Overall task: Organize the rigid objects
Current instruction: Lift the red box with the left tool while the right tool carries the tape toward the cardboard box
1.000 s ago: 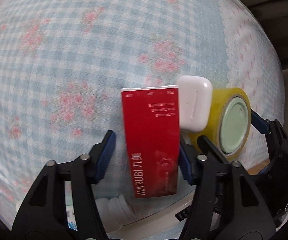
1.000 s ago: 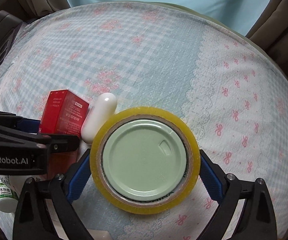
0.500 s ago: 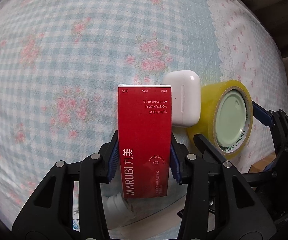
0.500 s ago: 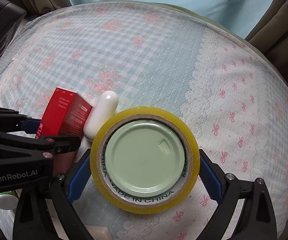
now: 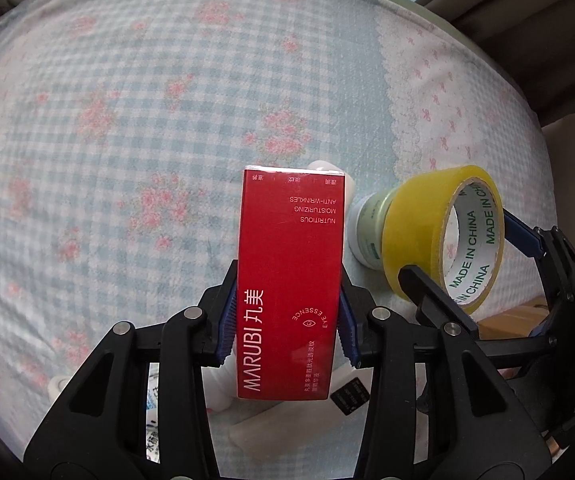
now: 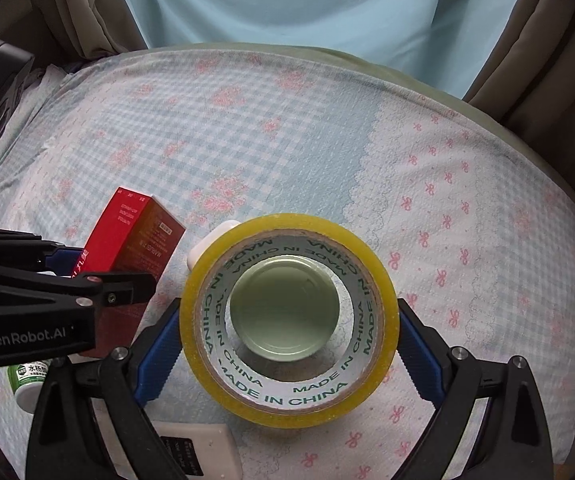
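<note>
Left claw: the left claw [image 5: 285, 330] is clamped on the lower half of a red box [image 5: 291, 280], blue pads pressed to both long sides, the box raised above the surface [image 5: 127, 120].
Right claw: the right claw [image 6: 289, 334] grips a yellow tape roll [image 6: 289, 320] across its width, one blue pad on each side of the rim, the roll held off the cloth.
Where the things are: box and roll sit side by side in the air, the box to the left of the roll, near but not touching.
Left wrist view only: the full front face of the red box, and the white jar [image 5: 365, 234] seen from the side, standing on the cloth just behind the roll.
Right wrist view only: straight through the hole of the roll, the pale green lid [image 6: 285, 316] of the jar below it; a small white case [image 6: 207, 246] peeping out at the roll's upper left edge; a green-labelled bottle [image 6: 27, 378] lying at the lower left; a light blue curtain [image 6: 307, 8] at the back.
Both views: a white flat block [image 6: 203, 450] with a black label lies on the cloth under the claws.
Writing on box: "MARUBI" with two Chinese characters, "EYE ESSENCE", "NUTRITIOUS MOISTURIZING ANTI-WRINKLES"; the smaller Chinese lines are too fine to read.
Writing on roll: "MADE IN CHINA" repeated in green around the white core.
Writing on claw: "GenRobot.AI" on the left claw's side, seen from the right wrist.
Surface: covered in blue-and-white checked cloth with pink flowers, and a white band with pink bows on the right.
</note>
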The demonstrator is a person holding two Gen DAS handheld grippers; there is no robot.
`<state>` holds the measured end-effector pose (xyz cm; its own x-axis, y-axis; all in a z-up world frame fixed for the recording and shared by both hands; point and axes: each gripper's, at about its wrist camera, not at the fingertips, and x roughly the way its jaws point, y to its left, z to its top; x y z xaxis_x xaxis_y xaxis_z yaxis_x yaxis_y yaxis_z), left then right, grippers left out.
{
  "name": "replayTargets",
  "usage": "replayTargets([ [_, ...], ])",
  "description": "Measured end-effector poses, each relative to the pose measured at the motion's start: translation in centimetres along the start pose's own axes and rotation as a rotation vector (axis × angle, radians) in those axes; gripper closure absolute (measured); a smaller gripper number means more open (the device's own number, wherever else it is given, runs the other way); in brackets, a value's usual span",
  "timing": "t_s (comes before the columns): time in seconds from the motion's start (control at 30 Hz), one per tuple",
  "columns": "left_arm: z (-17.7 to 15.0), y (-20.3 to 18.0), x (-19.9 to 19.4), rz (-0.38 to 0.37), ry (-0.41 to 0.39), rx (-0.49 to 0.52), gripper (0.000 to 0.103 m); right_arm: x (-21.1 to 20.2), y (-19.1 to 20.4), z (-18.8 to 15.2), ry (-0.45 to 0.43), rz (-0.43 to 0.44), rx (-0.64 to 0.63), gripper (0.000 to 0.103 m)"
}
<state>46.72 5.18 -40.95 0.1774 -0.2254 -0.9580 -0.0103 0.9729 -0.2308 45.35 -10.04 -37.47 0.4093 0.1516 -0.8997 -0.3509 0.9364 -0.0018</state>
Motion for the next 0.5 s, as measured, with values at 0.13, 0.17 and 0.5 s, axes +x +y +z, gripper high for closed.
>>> replayTargets([
  [0.13,-1.1,-1.3,-3.8,-0.001,-0.039,0.037,0.065,-3.4,-0.7,-0.7,-0.029,0.004,0.035,0.008],
  [0.17,-1.4,-1.9,-4.8,-0.001,-0.052,0.048,0.065,-4.4,-0.9,-0.8,-0.036,0.005,0.045,0.008],
  [0.5,-5.8,-9.6,-16.3,-0.028,-0.174,0.144,0.065,-19.0,-4.0,-3.2,-0.150,-0.006,0.122,0.008],
])
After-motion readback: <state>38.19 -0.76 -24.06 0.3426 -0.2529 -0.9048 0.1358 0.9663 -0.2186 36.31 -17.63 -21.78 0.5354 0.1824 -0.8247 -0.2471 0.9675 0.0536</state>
